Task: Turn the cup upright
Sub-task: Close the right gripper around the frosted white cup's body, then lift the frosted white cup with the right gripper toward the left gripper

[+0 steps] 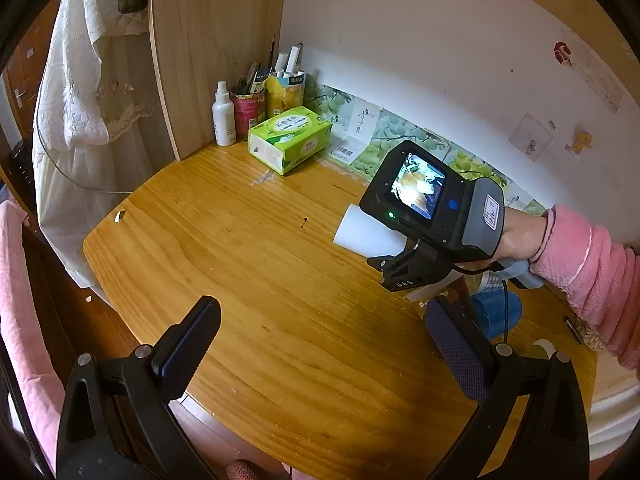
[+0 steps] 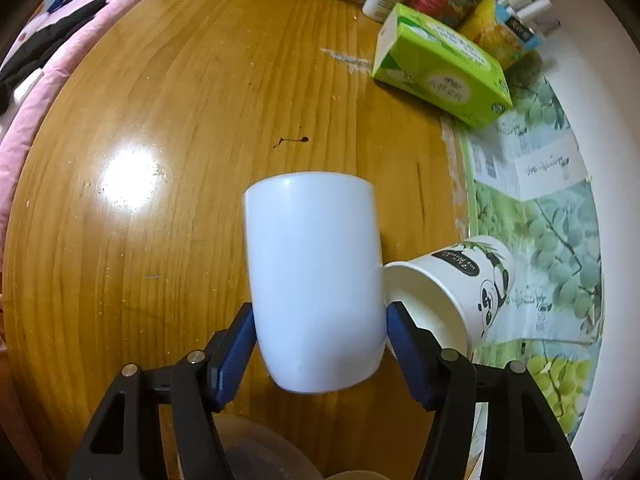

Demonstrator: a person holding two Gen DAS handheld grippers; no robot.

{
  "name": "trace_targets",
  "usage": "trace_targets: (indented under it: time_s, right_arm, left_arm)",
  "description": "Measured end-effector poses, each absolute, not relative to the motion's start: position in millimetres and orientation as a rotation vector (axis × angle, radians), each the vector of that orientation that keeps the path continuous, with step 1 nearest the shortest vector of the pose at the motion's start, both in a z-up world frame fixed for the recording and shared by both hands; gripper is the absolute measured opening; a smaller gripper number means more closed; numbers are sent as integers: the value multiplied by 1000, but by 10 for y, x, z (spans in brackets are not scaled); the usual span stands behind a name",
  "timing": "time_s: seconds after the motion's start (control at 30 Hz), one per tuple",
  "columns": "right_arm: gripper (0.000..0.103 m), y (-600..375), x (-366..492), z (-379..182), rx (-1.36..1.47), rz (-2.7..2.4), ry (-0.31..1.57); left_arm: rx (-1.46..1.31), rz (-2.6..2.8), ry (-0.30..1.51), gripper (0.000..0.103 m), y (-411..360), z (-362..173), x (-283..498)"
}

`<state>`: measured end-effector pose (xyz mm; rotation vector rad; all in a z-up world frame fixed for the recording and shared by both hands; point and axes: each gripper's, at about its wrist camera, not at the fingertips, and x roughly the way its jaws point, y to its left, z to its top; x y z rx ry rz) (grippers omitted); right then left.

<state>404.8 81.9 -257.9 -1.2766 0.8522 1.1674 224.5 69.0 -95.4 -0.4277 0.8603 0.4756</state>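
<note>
White cup (image 2: 316,280) clamped in right gripper (image 2: 320,344); contents unseen.

Right claw (image 1: 400,276): white letters "DAS" on its black mount, seen from the left wrist view. Green tissue box (image 1: 289,138): printing present, too small to read. Paper cup (image 2: 472,280) with panda drawing: dark label with script, illegible. Barcode sticker (image 1: 345,153) on the wall paper: digits not readable.
</note>
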Motion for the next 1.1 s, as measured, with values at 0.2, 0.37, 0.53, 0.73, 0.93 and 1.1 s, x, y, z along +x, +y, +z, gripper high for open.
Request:
trace_targets:
  time_s: [0.2, 0.37, 0.53, 0.73, 0.93, 1.1]
  right_arm:
    - [65, 832, 4153, -2542, -1191, 1099, 980]
    - [65, 818, 4275, -2444, -1041, 1035, 1092]
    - [65, 752, 4280, -2278, -877, 1012, 1163]
    - [64, 604, 4146, -2068, -746, 977, 1188]
    - [64, 396, 3943, -1869, -640, 895, 1173]
    - [64, 159, 3689, -1694, -521, 799, 1157]
  left_arm:
    - [-428, 487, 834, 102, 711, -894, 2131]
    - [-431, 492, 816, 102, 719, -847, 2038]
    - [-415, 479, 797, 102, 717, -788, 1975]
    - [-375, 429, 764, 102, 745, -688, 1837]
    - [-328, 366, 726, 102, 839, -582, 1650]
    - [-267, 296, 699, 102, 938, -529, 1457]
